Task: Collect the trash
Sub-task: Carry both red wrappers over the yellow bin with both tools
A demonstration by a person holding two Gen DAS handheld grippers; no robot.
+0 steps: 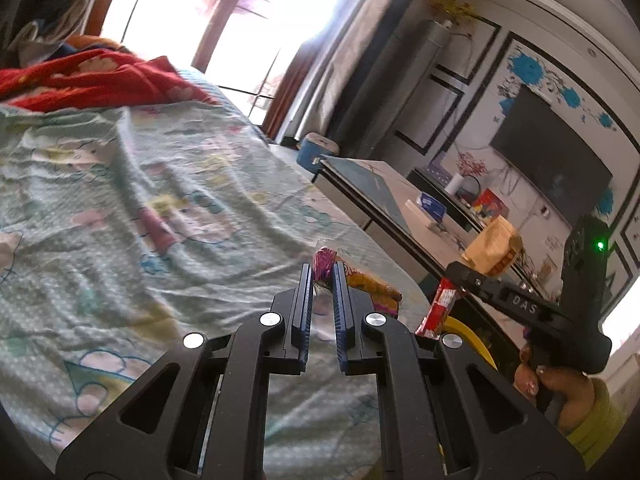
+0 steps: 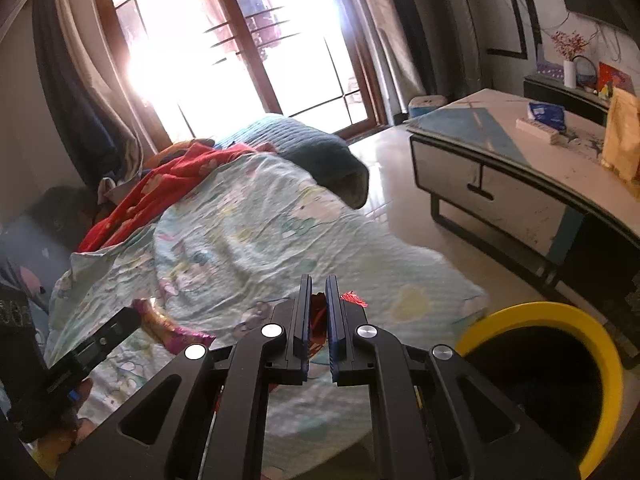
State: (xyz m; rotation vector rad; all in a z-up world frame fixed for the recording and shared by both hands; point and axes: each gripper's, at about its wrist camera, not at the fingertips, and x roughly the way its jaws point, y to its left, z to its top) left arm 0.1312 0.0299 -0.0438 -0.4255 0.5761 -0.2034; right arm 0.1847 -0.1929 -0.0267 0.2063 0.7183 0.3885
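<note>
Both grippers are carrying trash: left gripper [image 1: 322, 276] jaws clamped on a purple-and-orange wrapper [image 1: 362, 280], right gripper [image 2: 318, 292] jaws pinching a red wrapper [image 2: 352, 297]. Both hang over the bed's [image 2: 248, 216] near edge, beside the yellow-rimmed bin [image 2: 560, 320], probably for dropping in.
</note>
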